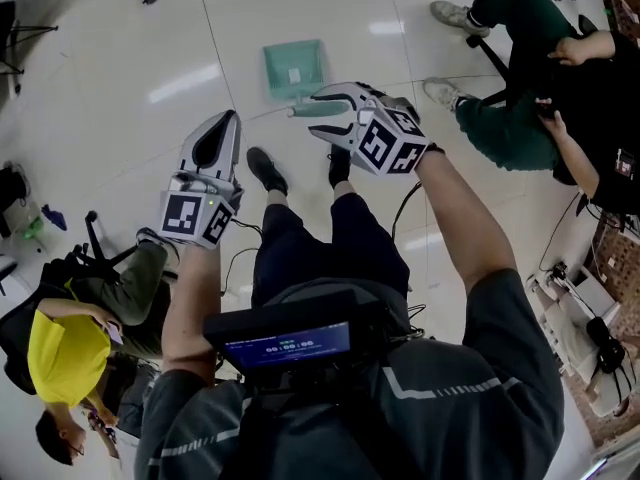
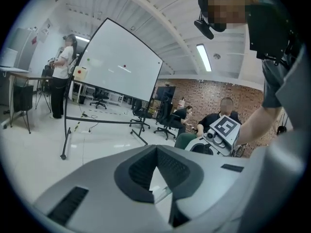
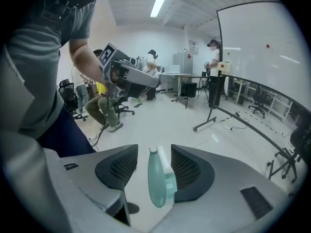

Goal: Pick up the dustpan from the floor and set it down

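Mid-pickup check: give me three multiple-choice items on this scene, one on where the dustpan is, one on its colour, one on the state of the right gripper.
1. Where is the dustpan?
A. On the floor, ahead of the person's shoes
B. On a desk
C. On a chair seat

2. What colour is the dustpan?
A. Red
B. Pale green
C. Black

3. How do the fingers of the right gripper stand?
A. Shut with nothing between them
B. Apart, with the dustpan's handle between them
C. Clamped on a shoe

Answers:
1 A: the head view shows it lying on the tiles beyond the shoes.
2 B: pan and handle are pale green in both views.
3 B: the right gripper view shows a gap beside the handle.
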`<state>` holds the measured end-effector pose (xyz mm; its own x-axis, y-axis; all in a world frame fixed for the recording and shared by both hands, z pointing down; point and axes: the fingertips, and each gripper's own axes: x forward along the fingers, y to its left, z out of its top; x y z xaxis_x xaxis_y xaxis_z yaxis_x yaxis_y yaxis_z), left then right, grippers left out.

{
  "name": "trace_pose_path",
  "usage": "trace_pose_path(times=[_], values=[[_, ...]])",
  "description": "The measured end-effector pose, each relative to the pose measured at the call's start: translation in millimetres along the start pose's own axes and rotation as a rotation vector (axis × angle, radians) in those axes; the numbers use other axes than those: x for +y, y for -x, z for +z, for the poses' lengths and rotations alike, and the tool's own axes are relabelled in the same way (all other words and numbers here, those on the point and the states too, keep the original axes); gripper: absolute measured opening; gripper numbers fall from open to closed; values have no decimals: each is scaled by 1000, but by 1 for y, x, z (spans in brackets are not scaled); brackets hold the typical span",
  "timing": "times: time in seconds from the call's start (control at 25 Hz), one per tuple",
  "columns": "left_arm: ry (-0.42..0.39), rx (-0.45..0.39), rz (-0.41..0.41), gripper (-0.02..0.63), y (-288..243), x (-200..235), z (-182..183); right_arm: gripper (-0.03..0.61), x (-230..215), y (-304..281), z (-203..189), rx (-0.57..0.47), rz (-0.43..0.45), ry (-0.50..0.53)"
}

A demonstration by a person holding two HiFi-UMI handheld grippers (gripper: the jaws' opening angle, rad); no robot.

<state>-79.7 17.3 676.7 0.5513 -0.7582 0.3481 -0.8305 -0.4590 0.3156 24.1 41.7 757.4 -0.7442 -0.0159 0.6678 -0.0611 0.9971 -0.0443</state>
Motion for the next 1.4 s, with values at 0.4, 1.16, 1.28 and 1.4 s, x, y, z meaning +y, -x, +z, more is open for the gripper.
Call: trace_pose_path(times=[0.4,1.16,1.28,1.4], values=[[41,63,10,35,-17,12,-71,250,2,-48,-57,72,28,20],[32,12,20,35,12,3,-3,176,-3,-19,-1,-28,19,-24],[6,-43,19,35,35,-4,55,176,-3,22,60,-85,36,-19],[-10,-78,23,35,69,-29,110,176,19,81,122,-139,59,0]])
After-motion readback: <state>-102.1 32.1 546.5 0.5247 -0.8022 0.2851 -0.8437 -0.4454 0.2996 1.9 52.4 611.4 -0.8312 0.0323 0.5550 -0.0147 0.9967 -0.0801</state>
